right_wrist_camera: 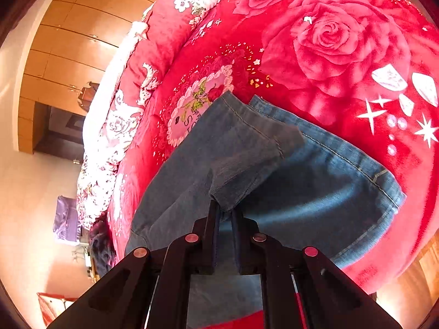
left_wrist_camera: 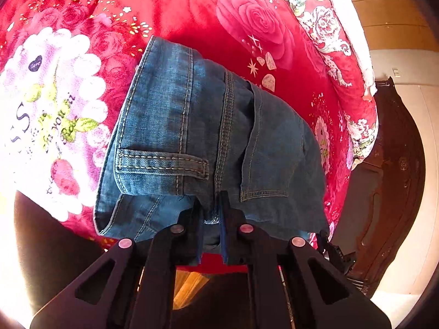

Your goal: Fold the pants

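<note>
Since denim is soft yet weighty, the pants (left_wrist_camera: 192, 137) on the bed's red blanket (left_wrist_camera: 192, 13) sag between grips — left tongs (left_wrist_camera: 211, 211) clamp the waistband seam, right tongs (right_wrist_camera: 225, 211) clamp a leg fold; hems and seams hold best.

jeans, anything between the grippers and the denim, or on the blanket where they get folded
Nothing visible. The left gripper and right gripper are each already shut on the jeans, and the red blanket beyond them shows bare.

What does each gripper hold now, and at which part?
Left gripper: the jeans at the waistband seam. Right gripper: the same jeans, at a bunched fold.
</note>
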`<state>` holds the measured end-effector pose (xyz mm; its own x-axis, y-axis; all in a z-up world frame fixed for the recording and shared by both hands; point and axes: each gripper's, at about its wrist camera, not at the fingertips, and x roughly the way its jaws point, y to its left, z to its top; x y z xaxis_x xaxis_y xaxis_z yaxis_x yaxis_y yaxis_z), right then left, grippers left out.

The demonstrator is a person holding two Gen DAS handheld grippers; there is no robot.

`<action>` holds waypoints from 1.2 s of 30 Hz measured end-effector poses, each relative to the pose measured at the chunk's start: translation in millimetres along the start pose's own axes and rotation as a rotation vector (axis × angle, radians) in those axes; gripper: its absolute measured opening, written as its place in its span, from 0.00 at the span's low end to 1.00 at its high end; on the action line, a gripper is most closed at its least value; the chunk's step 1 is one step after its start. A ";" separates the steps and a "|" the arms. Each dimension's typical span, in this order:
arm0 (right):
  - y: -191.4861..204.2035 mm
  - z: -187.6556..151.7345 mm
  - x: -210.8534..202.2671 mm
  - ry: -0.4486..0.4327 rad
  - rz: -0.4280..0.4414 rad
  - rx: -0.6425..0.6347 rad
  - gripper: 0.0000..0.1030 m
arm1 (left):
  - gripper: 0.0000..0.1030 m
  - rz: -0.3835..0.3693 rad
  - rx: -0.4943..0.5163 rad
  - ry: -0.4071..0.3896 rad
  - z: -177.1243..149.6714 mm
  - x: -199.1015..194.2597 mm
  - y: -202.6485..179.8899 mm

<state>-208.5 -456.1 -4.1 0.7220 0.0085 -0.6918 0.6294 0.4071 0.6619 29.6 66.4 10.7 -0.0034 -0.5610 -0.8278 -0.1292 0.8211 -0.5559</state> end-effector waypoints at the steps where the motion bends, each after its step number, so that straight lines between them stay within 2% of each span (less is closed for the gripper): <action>1: -8.2 -4.8 -2.8 0.011 -0.011 0.002 0.08 | 0.07 0.018 0.005 0.016 -3.1 4.1 4.4; 4: -34.0 -15.3 4.6 0.067 -0.083 0.005 0.13 | 0.07 0.057 -0.060 0.102 -4.3 30.1 23.7; 5: -41.6 -18.3 7.2 0.085 -0.100 0.017 0.13 | 0.07 0.049 -0.087 0.124 -2.4 36.9 25.7; 8: -53.5 -18.7 -4.6 0.073 -0.046 0.069 0.19 | 0.09 0.000 -0.064 0.113 -4.6 26.5 25.1; 10: -56.6 -14.3 -22.2 0.023 -0.029 0.084 0.42 | 0.12 -0.033 -0.027 0.094 -7.0 12.1 21.5; 12: -61.6 -6.5 -42.2 -0.055 -0.010 0.108 0.55 | 0.14 -0.039 0.004 0.069 -9.9 -0.4 20.3; 14: -67.5 0.4 -47.5 -0.073 -0.014 0.137 0.56 | 0.24 -0.067 0.009 0.061 -13.1 -6.0 21.0; 15: -70.3 2.9 -45.8 -0.064 -0.019 0.144 0.56 | 0.35 -0.074 0.003 0.061 -13.8 -5.2 21.4; 16: -71.2 4.3 -41.9 -0.057 -0.029 0.150 0.56 | 0.42 -0.070 -0.008 0.059 -13.9 -2.9 22.0; 20: -74.0 5.0 -19.1 -0.029 -0.019 0.180 0.56 | 0.43 -0.092 -0.068 0.105 -13.7 17.2 19.4; 24: -72.3 4.8 -2.8 -0.033 -0.011 0.201 0.53 | 0.43 -0.066 -0.084 0.120 -13.3 34.4 14.0; 26: -70.5 4.9 4.1 -0.030 -0.014 0.198 0.48 | 0.43 -0.039 -0.081 0.112 -10.5 41.2 11.8; 27: -68.6 5.5 6.8 -0.023 -0.035 0.183 0.39 | 0.42 -0.026 -0.072 0.102 -8.4 43.9 9.8; 28: -67.0 6.2 9.2 -0.013 -0.050 0.168 0.26 | 0.38 0.000 -0.054 0.092 -6.2 46.2 7.4; 29: -66.2 7.4 12.1 -0.001 -0.057 0.156 0.16 | 0.28 0.038 -0.038 0.079 -4.6 47.2 5.5; 30: -65.7 7.6 11.8 0.000 -0.061 0.151 0.06 | 0.11 0.052 -0.025 0.075 -3.5 46.4 5.1; 32: -62.0 9.4 4.4 -0.023 -0.028 0.139 0.04 | 0.10 0.044 -0.033 0.072 -4.7 41.7 3.0; 36: -46.9 8.7 -34.0 -0.077 0.058 0.088 0.03 | 0.09 -0.006 0.015 0.074 -19.7 13.4 -4.4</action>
<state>-260.0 -483.4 -9.1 0.7758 -0.0414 -0.6296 0.6061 0.3262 0.7254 10.6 53.1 3.5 -0.0764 -0.5716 -0.8170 -0.1143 0.8190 -0.5623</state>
